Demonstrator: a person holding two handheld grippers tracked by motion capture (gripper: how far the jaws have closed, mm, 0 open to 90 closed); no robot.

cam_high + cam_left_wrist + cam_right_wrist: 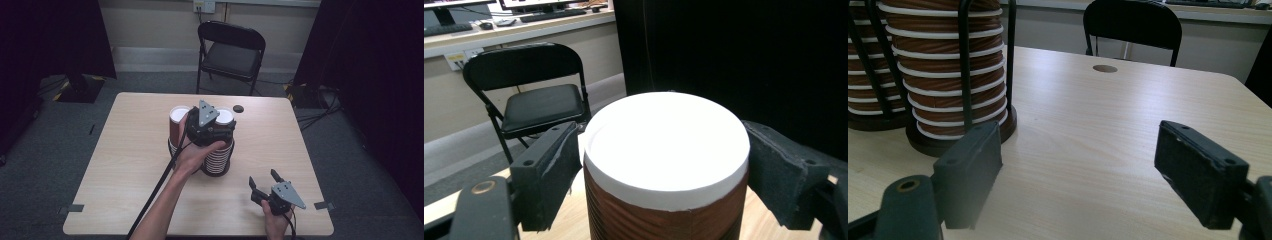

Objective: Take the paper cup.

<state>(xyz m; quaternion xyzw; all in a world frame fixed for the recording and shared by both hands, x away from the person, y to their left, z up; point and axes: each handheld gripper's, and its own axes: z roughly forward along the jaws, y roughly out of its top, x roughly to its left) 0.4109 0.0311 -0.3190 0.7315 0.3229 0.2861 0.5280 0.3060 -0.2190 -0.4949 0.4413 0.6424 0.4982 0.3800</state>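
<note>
While the high view has the left gripper [214, 126] over the cup stacks [219, 159] at mid-table, its own view shows jaws flanking the top cup [664, 150]; contact is unclear. Right gripper [263, 181] rests near the table's [125, 150] front edge, jaws apart, its view showing black rack bars [965, 60] around the stacks.

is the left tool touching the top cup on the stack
Cannot tell. In the left gripper view the left tool has a jaw close on each side of the top cup, but neither contact nor gap shows plainly.

High view overhead, gripper views close, table [125, 150] shared
</note>
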